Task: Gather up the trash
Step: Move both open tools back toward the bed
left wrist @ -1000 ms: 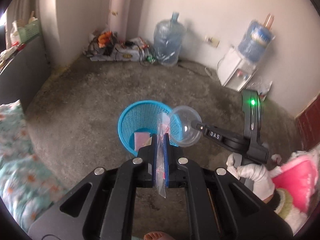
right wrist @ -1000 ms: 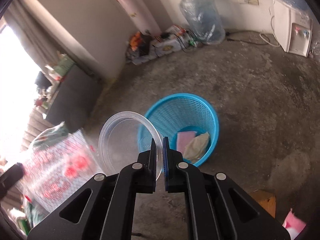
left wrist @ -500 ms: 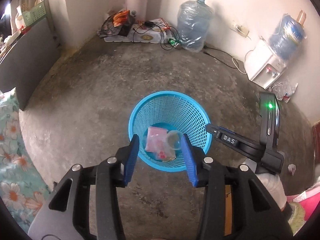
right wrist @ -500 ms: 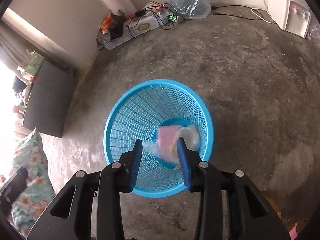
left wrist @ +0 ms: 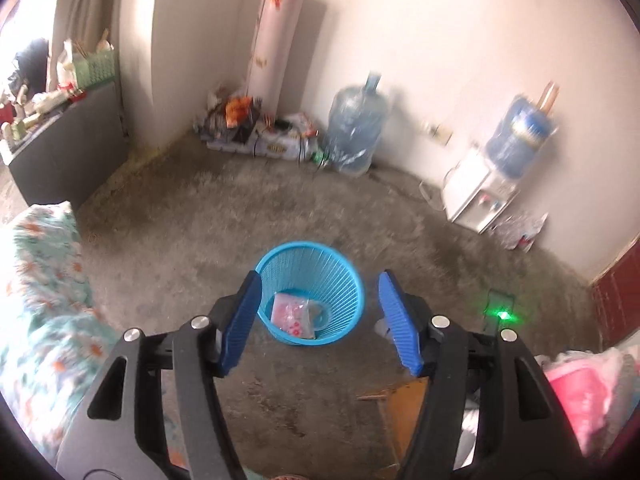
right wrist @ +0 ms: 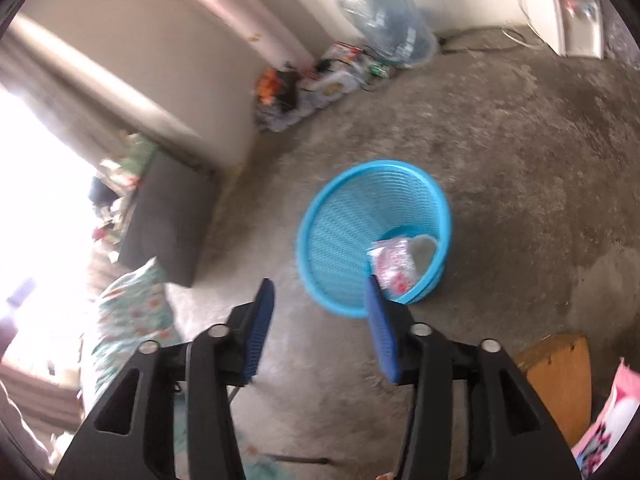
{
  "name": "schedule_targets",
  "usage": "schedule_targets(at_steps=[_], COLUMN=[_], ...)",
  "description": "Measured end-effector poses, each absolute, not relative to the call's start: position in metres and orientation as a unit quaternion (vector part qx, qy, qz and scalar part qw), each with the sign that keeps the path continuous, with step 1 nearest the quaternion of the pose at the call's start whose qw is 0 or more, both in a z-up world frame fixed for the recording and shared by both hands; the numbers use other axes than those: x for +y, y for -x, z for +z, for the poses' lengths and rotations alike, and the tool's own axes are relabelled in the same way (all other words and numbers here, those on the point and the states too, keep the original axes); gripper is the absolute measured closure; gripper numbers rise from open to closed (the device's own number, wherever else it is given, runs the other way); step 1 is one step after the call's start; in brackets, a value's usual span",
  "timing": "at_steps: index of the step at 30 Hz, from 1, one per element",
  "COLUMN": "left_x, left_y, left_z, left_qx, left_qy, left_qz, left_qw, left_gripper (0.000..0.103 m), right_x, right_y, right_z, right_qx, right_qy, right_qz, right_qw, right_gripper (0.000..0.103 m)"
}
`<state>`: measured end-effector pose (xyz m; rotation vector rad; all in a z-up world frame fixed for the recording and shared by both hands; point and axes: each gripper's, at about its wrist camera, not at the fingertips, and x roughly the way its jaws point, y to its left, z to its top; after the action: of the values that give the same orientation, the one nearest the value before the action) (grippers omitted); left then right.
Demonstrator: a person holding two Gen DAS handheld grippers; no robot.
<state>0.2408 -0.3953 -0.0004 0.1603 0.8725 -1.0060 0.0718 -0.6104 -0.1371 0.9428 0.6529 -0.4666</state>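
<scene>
1. The left hand-held gripper (left wrist: 318,322) is spreading its jaws, with nothing between them.
2. The right hand-held gripper (right wrist: 320,330) is also widening, empty.
3. The blue basket (left wrist: 348,280) stands on the concrete floor (left wrist: 200,240).
4. A clear wrapper (left wrist: 294,314) and a clear plastic cup (right wrist: 424,250) lie inside the basket.

Both grippers: black angular frames with cut-out slots, silver round screws, ribbed blue finger pads (left wrist: 239,322)

Left gripper (left wrist: 318,322) and right gripper (right wrist: 318,328) both angle downward, jaws opening, nothing between them.
</scene>
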Motion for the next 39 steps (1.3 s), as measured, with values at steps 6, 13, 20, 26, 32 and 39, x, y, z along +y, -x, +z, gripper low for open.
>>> schedule_targets(at_steps=[6, 13, 20, 26, 32, 39], left_x=[-0.312, -0.205, -0.086, 0.004, 0.058, 0.096], left_y=[-0.191, -0.142, -0.113, -0.104, -0.102, -0.090], left_z=[0.062, 0.103, 0.129, 0.132, 0.110, 0.085], left_qx=[0.373, 0.308, 0.250, 0.231, 0.250, 0.261], left_qy=[-0.038, -0.018, 0.021, 0.061, 0.080, 0.068], left_qz=[-0.476, -0.450, -0.364, -0.266, -0.217, -0.184], left_qw=[0.795, 0.838, 0.897, 0.934, 0.940, 0.945], left_gripper=[0.037, 0.033, 0.030, 0.029, 0.029, 0.029], right_x=[-0.537, -0.479, -0.431, -0.385, -0.339, -0.297], right_y=[-0.050, -0.041, -0.047, -0.065, -0.081, -0.110], right_z=[-0.061, -0.014, 0.020, 0.034, 0.038, 0.047], right_qx=[0.289, 0.288, 0.292, 0.303, 0.321, 0.339], right_qy=[-0.386, -0.345, -0.302, -0.275, -0.256, -0.233], right_qz=[-0.150, -0.094, -0.037, 0.014, 0.066, 0.130], right_qw=[0.863, 0.888, 0.907, 0.913, 0.909, 0.902], right_gripper=[0.040, 0.037, 0.037, 0.037, 0.037, 0.037])
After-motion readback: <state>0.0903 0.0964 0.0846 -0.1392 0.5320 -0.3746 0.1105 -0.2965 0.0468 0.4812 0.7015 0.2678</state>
